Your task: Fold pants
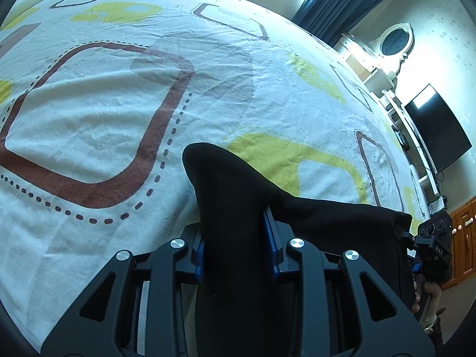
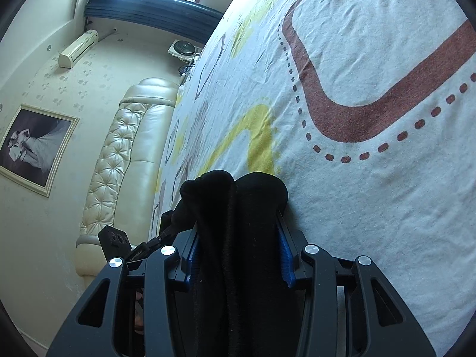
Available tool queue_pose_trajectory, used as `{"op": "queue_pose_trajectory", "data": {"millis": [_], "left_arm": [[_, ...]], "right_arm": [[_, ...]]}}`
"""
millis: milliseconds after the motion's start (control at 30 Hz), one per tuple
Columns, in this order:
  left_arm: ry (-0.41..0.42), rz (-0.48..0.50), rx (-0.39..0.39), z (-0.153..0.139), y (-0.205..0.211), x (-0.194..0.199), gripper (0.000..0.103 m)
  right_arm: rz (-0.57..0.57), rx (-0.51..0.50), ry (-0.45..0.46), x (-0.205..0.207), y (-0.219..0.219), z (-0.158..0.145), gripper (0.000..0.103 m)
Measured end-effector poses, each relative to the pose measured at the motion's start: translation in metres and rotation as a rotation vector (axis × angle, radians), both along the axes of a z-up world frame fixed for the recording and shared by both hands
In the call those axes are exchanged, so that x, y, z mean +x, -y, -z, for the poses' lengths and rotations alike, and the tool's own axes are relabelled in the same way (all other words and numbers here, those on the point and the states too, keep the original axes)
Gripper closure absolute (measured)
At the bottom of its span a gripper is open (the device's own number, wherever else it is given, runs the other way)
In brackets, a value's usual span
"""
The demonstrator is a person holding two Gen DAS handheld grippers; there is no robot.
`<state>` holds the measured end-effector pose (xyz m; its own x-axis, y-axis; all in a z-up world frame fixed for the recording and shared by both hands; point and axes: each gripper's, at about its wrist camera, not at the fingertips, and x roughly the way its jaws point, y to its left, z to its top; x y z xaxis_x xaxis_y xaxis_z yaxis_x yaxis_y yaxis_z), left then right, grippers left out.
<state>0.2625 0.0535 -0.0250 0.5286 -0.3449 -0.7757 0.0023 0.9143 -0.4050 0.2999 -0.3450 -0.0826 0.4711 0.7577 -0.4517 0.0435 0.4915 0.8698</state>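
The black pants hang bunched between the blue pads of my left gripper, which is shut on the cloth above the patterned bed sheet. A stretch of the pants runs right to my right gripper, seen at the edge holding the far corner. In the right wrist view the pants are pinched in thick folds by my right gripper, shut on them. The left gripper shows there at the lower left, also on the cloth. Whatever hangs below the fingers is hidden.
The bed sheet has brown and yellow shapes and lies wide and flat ahead. A padded cream headboard bounds one side. A TV, a mirrored dresser and a wooden cabinet stand beyond the bed's other edge.
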Motion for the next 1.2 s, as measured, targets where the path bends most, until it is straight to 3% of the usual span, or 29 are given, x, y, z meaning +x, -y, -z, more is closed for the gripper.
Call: {"op": "queue_pose_trajectory", "data": {"millis": [267, 367, 467, 533, 600, 733, 833, 1000, 1200], "left_arm": [[0.005, 0.009, 0.0, 0.003, 0.001, 0.003, 0.072], [0.003, 0.011, 0.002, 0.004, 0.001, 0.004, 0.066], [0.016, 0.02, 0.046, 0.002, 0.002, 0.003, 0.039], [0.028, 0.02, 0.035, 0.0, -0.002, -0.002, 0.021], [0.024, 0.016, -0.013, -0.002, -0.01, -0.012, 0.016], [-0.003, -0.013, -0.183, 0.0, -0.034, -0.052, 0.012], [-0.051, -0.036, -0.277, 0.01, -0.047, -0.086, 0.012], [-0.053, -0.06, -0.335, 0.018, -0.051, -0.136, 0.012], [-0.049, -0.039, -0.321, 0.019, -0.028, -0.155, 0.011]], "right_arm": [[0.012, 0.032, 0.002, -0.005, 0.005, 0.006, 0.06], [0.018, 0.034, 0.0, -0.008, 0.006, 0.006, 0.06], [0.028, 0.049, -0.01, -0.012, 0.01, 0.006, 0.058], [0.039, 0.063, -0.012, -0.017, 0.013, 0.003, 0.047], [0.058, 0.099, -0.012, -0.025, 0.018, -0.002, 0.037], [0.095, 0.101, -0.015, -0.058, 0.037, -0.011, 0.028], [0.102, 0.061, -0.043, -0.087, 0.052, -0.008, 0.028], [0.073, 0.097, -0.06, -0.122, 0.054, -0.005, 0.028], [0.006, 0.044, -0.047, -0.129, 0.024, -0.009, 0.022]]}}
